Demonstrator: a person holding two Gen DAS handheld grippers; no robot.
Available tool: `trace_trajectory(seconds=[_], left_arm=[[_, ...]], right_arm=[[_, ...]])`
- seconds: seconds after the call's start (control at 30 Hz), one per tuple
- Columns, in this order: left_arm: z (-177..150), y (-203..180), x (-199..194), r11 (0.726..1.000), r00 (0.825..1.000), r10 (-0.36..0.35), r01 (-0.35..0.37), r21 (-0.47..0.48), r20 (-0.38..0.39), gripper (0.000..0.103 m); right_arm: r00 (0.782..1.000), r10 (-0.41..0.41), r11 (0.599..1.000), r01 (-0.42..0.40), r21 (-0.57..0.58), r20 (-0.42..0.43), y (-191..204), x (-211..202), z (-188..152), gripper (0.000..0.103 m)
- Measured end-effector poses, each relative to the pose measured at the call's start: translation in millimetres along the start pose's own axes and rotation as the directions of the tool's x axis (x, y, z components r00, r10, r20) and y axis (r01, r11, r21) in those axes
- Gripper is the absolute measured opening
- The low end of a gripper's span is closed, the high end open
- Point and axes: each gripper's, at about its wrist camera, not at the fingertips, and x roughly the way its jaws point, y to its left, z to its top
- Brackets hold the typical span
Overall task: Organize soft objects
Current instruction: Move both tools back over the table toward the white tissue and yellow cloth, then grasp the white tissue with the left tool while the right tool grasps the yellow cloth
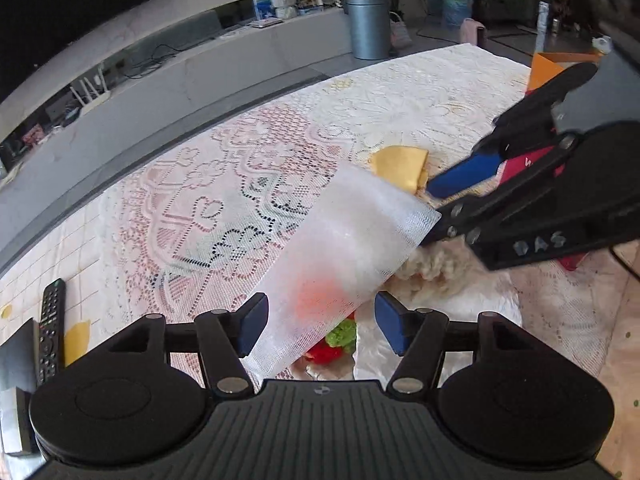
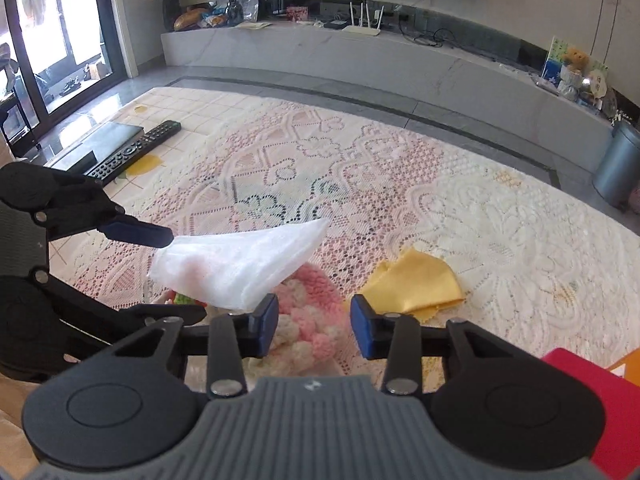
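A white translucent mesh cloth (image 1: 344, 256) hangs over a pile of soft items on the lace tablecloth (image 1: 240, 184); it also shows in the right wrist view (image 2: 240, 260). My left gripper (image 1: 320, 328) is open with the cloth lying between its pads. My right gripper (image 2: 314, 328) is open, its left pad touching the cloth's corner, above a pink-and-white knitted item (image 2: 308, 312). A folded yellow cloth (image 1: 400, 166) (image 2: 416, 284) lies beyond. Red and green soft pieces (image 1: 336, 340) show under the white cloth.
A black remote (image 1: 50, 328) and a dark box (image 2: 108, 140) lie at the table's left end. A red object (image 2: 600, 392) and an orange box (image 1: 556, 66) sit at the right. A grey bin (image 1: 368, 26) stands on the floor beyond.
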Motion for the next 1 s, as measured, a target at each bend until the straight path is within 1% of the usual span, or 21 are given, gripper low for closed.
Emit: trace_trajectory(seconds=[0.07, 0.17, 0.2, 0.27, 0.33, 0.37, 0.43, 0.47, 0.53, 0.6, 0.63, 0.7, 0.73, 0.8, 0.83, 0.87, 0.9, 0.93, 1.0], left_arm=[[2, 2, 2, 1.000, 1.000, 0.007, -0.007, 0.023, -0.001, 0.072], [6, 5, 7, 0.999, 1.000, -0.009, 0.010, 0.041, -0.015, 0.072], [6, 7, 8, 0.999, 1.000, -0.021, 0.022, 0.037, -0.020, 0.070], [7, 10, 10, 0.998, 0.998, -0.058, 0.059, 0.018, -0.026, 0.058], [6, 16, 9, 0.994, 0.994, -0.102, 0.101, -0.029, -0.028, 0.032], [4, 18, 8, 0.993, 0.994, -0.108, 0.107, -0.047, -0.023, 0.027], [2, 22, 7, 0.991, 0.995, -0.099, 0.098, -0.087, -0.011, 0.008], [1, 24, 6, 0.990, 0.996, -0.093, 0.092, -0.109, -0.004, 0.004], [2, 28, 1, 0.987, 0.998, -0.066, 0.068, -0.148, 0.016, 0.001], [6, 31, -7, 0.983, 0.998, -0.038, 0.046, -0.176, 0.046, 0.001], [9, 33, -10, 0.982, 0.998, -0.019, 0.029, -0.188, 0.056, 0.001], [16, 35, -14, 0.977, 0.998, 0.008, 0.007, -0.214, 0.070, 0.001], [21, 37, -15, 0.971, 0.997, 0.014, 0.004, -0.239, 0.075, 0.001], [28, 43, -14, 0.953, 0.997, 0.012, 0.013, -0.302, 0.081, 0.001], [31, 44, -11, 0.945, 0.997, 0.009, 0.019, -0.326, 0.083, 0.001], [33, 44, -8, 0.940, 0.997, 0.004, 0.024, -0.340, 0.081, 0.001], [35, 43, -3, 0.937, 0.997, 0.005, 0.023, -0.349, 0.079, 0.001], [36, 41, 1, 0.935, 0.997, 0.005, 0.022, -0.355, 0.077, 0.001], [36, 38, 8, 0.925, 0.997, 0.004, 0.025, -0.380, 0.075, 0.001]], right_arm=[[0.999, 0.028, 1.000, -0.028, 0.001, -0.021, 3, 7, -3, 0.031], [0.999, 0.025, 1.000, -0.025, -0.016, -0.028, 7, 10, -7, 0.029], [0.999, 0.025, 1.000, -0.025, -0.016, -0.031, 7, 10, -7, 0.029], [0.999, 0.025, 1.000, -0.025, -0.016, -0.035, 6, 10, -7, 0.029], [0.999, 0.025, 0.999, -0.025, -0.022, -0.039, 6, 10, -6, 0.029], [0.999, 0.024, 0.999, -0.025, -0.026, -0.041, 6, 10, -5, 0.029], [0.999, 0.023, 0.999, -0.025, -0.036, -0.044, 7, 10, -5, 0.029], [0.999, 0.025, 0.999, -0.027, -0.041, -0.047, 8, 10, -5, 0.029], [0.998, 0.022, 0.998, -0.025, -0.055, -0.051, 10, 11, -5, 0.029], [0.998, 0.024, 0.998, -0.027, -0.063, -0.050, 9, 7, -3, 0.029], [0.999, 0.026, 0.998, -0.028, -0.053, -0.046, 5, 3, 0, 0.029], [0.999, 0.024, 1.000, -0.024, -0.002, -0.042, -7, -2, 8, 0.033], [0.999, 0.012, 0.999, -0.010, 0.037, -0.043, -15, -4, 12, 0.042], [0.999, -0.017, 0.995, 0.022, 0.100, -0.051, -30, -3, 22, 0.044], [0.997, -0.038, 0.991, 0.046, 0.125, -0.066, -36, 0, 26, 0.050], [0.994, -0.062, 0.986, 0.074, 0.147, -0.085, -41, 4, 30, 0.062], [0.991, -0.083, 0.981, 0.099, 0.166, -0.100, -45, 9, 33, 0.068], [0.988, -0.104, 0.975, 0.123, 0.183, -0.112, -49, 14, 35, 0.071], [0.981, -0.128, 0.962, 0.158, 0.220, -0.144, -55, 27, 39, 0.072]])
